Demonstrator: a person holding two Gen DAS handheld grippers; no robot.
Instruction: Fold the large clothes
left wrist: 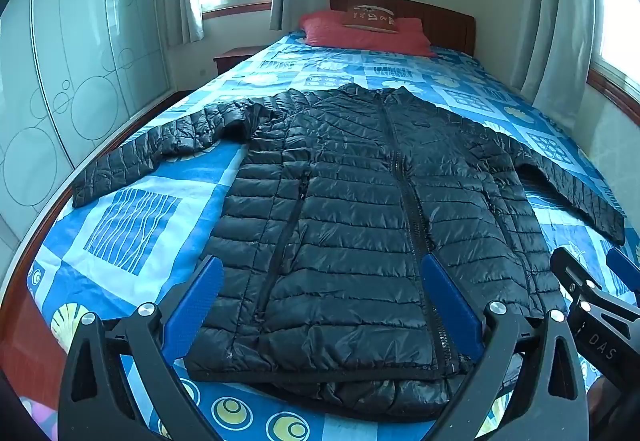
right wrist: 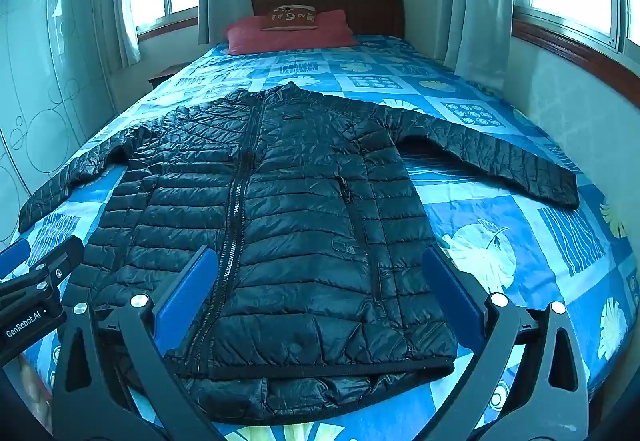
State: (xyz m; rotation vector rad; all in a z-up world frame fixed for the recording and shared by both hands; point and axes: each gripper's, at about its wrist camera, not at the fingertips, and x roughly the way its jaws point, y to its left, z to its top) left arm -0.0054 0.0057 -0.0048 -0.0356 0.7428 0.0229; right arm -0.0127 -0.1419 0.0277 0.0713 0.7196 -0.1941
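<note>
A black quilted puffer jacket (left wrist: 352, 209) (right wrist: 280, 209) lies flat on the bed, zipped, front up, collar toward the pillow, both sleeves spread out to the sides. My left gripper (left wrist: 322, 281) hovers open over the jacket's lower left half, blue pads wide apart, nothing between them. My right gripper (right wrist: 320, 273) hovers open over the lower right half, also holding nothing. Each gripper shows at the edge of the other's view: the right gripper (left wrist: 592, 281) and the left gripper (right wrist: 40, 265). The hem (right wrist: 312, 365) lies near the bed's foot.
The bed carries a blue patterned sheet (left wrist: 132, 225) (right wrist: 520, 233). A red pillow (left wrist: 364, 33) (right wrist: 288, 31) with a small cushion lies by the wooden headboard. A wardrobe (left wrist: 80, 61) stands left; curtained windows flank the bed. A nightstand (left wrist: 234, 55) sits at the far left.
</note>
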